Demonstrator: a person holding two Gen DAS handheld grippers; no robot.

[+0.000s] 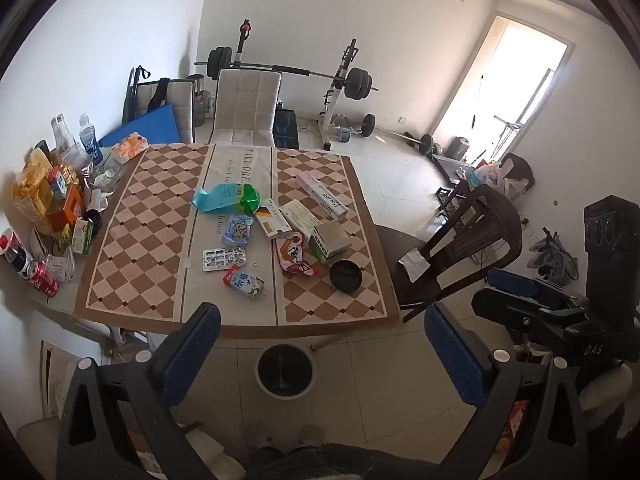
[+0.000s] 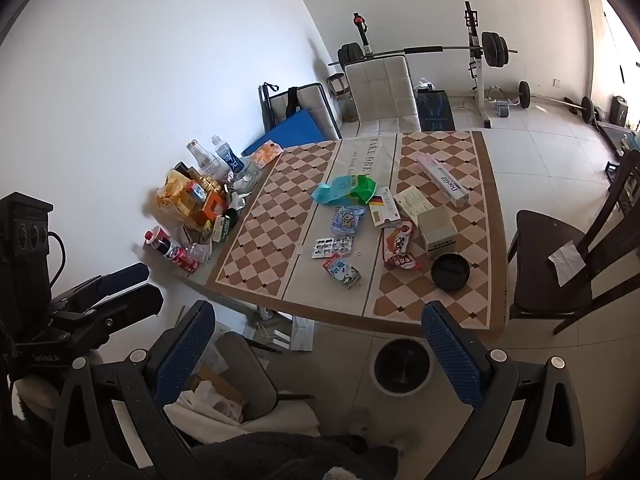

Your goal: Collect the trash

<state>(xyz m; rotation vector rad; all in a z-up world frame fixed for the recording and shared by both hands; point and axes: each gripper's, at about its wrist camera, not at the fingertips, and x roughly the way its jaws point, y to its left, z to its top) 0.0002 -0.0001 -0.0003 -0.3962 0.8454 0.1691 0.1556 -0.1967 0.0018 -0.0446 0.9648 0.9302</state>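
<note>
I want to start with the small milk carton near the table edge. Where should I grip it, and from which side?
The milk carton lies flat on its side, nearest the front edge. Come from above with the open left gripper and close across its narrow width, at the middle of the body. Its long flat sides probably give the pads the best hold.

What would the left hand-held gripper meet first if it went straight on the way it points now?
Probably the near edge of the table, with the milk carton just beyond; the open left hand-held gripper hangs short of it, depth unclear.
</note>
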